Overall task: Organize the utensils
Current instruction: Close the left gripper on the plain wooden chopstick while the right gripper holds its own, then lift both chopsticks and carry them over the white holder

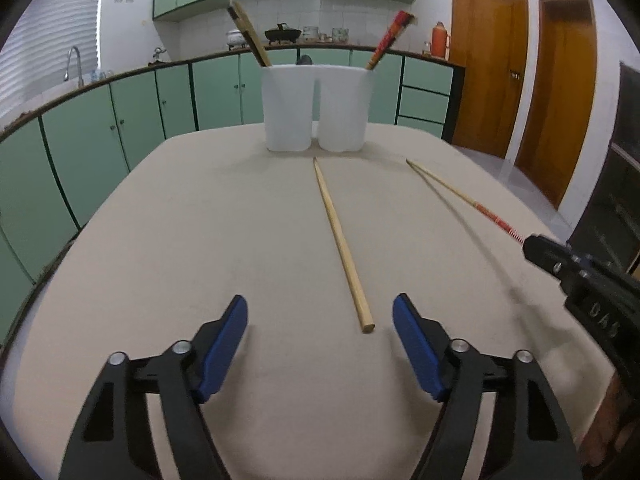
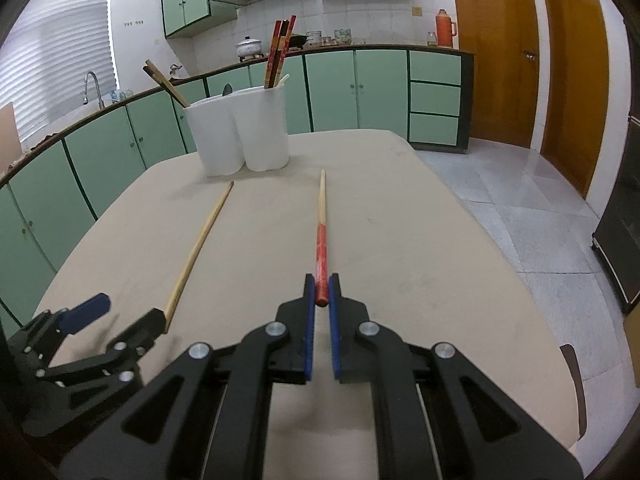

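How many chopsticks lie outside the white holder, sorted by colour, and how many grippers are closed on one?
Plain wooden chopstick lying on the table, between the open left gripper's fingers: 1
Red-handled chopstick clamped in the right gripper: 1
Total outside the white holder: 2
Grippers closed on a chopstick: 1

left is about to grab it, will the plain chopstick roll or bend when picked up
The plain chopstick looks round and thin, so a nudge would probably roll it. It lies straight, likely stiff wood and light. The open left gripper straddles only its near end, so it may droop.
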